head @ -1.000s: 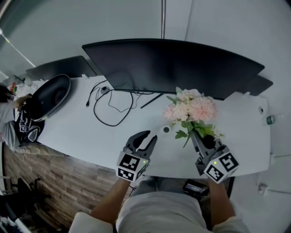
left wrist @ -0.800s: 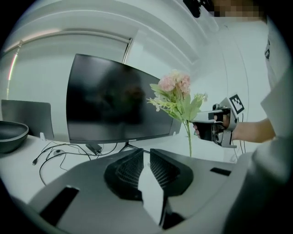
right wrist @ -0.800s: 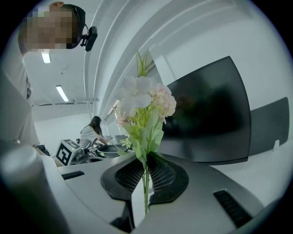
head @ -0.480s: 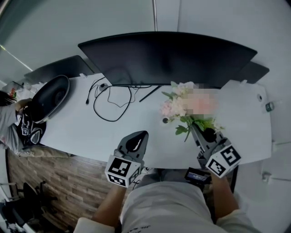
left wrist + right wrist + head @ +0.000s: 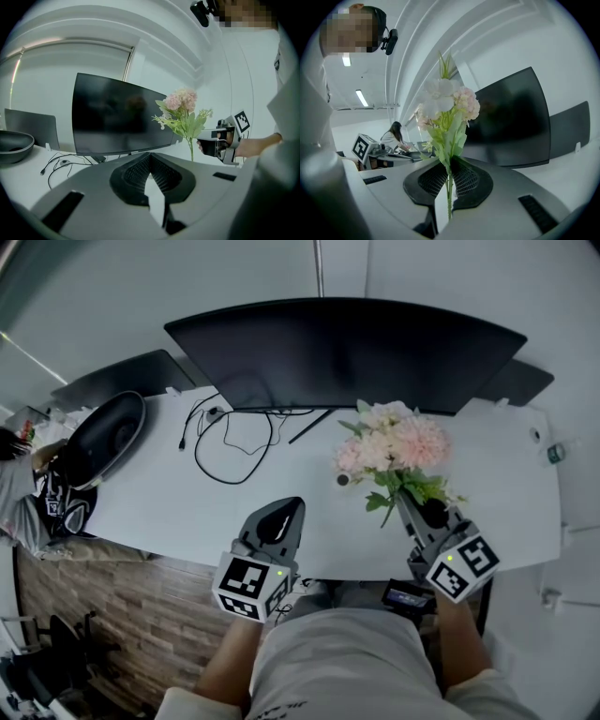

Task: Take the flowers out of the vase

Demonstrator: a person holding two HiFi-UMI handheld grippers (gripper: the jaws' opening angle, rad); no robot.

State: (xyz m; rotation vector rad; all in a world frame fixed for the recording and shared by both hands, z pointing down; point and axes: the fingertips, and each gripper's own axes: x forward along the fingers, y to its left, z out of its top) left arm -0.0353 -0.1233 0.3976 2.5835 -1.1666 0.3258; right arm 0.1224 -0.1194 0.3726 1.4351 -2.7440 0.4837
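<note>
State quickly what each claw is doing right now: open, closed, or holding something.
Left claw: closed, empty.
Right claw: closed on the stems of the flowers.

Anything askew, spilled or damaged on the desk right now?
Nothing stands out. The flowers stand upright, stems pinched in the right gripper, none dropped on the desk. The left gripper is shut and empty. A loose cable lies by the monitor.
</note>
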